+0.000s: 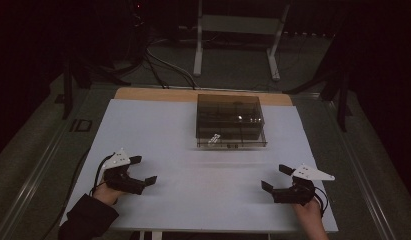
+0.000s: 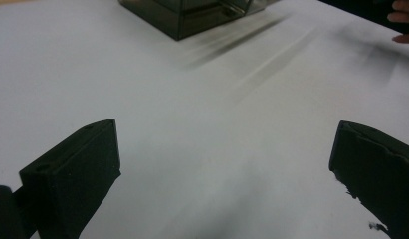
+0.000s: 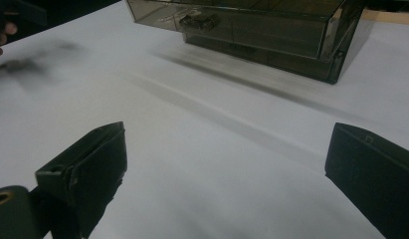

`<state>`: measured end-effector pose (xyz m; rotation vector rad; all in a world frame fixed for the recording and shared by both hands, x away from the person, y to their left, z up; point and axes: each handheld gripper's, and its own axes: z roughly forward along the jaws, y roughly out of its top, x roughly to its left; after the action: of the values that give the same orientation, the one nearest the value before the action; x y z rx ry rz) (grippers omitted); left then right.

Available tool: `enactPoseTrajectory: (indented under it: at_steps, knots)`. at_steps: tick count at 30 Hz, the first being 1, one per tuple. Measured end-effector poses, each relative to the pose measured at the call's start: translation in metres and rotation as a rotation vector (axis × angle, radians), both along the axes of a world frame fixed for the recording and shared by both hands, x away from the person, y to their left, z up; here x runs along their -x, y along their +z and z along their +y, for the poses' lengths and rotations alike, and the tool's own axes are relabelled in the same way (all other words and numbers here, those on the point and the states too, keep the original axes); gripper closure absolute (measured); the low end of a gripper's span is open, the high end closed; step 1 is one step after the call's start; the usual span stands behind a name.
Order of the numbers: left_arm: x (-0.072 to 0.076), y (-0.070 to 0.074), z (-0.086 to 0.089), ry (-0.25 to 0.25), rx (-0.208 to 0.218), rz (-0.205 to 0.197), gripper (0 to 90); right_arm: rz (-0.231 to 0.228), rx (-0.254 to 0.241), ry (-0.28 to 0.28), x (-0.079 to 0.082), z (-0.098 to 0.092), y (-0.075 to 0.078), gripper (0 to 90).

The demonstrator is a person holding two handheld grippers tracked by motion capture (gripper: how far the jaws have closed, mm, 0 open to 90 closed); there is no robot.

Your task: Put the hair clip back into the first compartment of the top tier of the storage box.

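Observation:
A smoky transparent plastic box (image 1: 230, 120) with a closed lid stands at the far middle of the white table (image 1: 183, 150). Small dark items lie inside it, too dim to name. My left gripper (image 1: 143, 170) rests at the near left, jaws wide apart and empty, pointing toward the table's middle. My right gripper (image 1: 275, 177) rests at the near right, also open and empty. The box's corner (image 2: 187, 15) sits at the top of the left gripper view. In the right gripper view the box (image 3: 261, 30) shows a front latch (image 3: 196, 21).
A bare wooden strip (image 1: 158, 94) runs along the table's far edge. Behind it stand a white metal frame (image 1: 236, 30) and cables (image 1: 163, 65) on the floor. The other hand's fingers (image 2: 401, 20) show at the top right of the left gripper view.

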<state>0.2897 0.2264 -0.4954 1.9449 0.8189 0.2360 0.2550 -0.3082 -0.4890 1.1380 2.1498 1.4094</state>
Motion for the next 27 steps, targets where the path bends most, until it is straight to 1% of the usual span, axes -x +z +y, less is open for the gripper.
enactPoseTrajectory:
  at_steps: [1,5,8,10,12,15,17,27]
  knots:
    - [0.001,-0.001,0.001,0.002,0.000,-0.003,1.0,0.001,0.001,0.000,0.000,0.000,0.000,2.7]
    - [0.006,-0.003,0.006,0.007,0.026,0.006,1.0,0.002,0.004,0.002,0.000,0.000,0.000,2.6]
    - [0.009,-0.005,0.009,0.022,0.021,-0.004,1.0,0.000,0.004,0.002,0.000,0.000,0.000,2.7]
    - [0.012,-0.007,0.011,0.029,0.010,-0.012,1.0,0.000,0.006,0.001,0.000,0.000,0.000,2.6]
    - [0.014,-0.009,0.013,0.037,-0.001,-0.012,1.0,0.000,0.006,0.000,0.000,0.000,0.000,2.6]
    - [0.015,-0.012,0.014,0.048,-0.004,-0.014,1.0,-0.003,0.006,-0.002,0.000,0.000,0.000,2.7]
    - [0.015,-0.013,0.014,0.044,-0.001,-0.008,1.0,-0.003,0.010,-0.001,-0.001,0.000,0.000,2.7]
    - [0.015,-0.013,0.015,0.045,0.005,-0.019,1.0,-0.003,0.018,0.008,0.000,0.002,0.000,2.7]
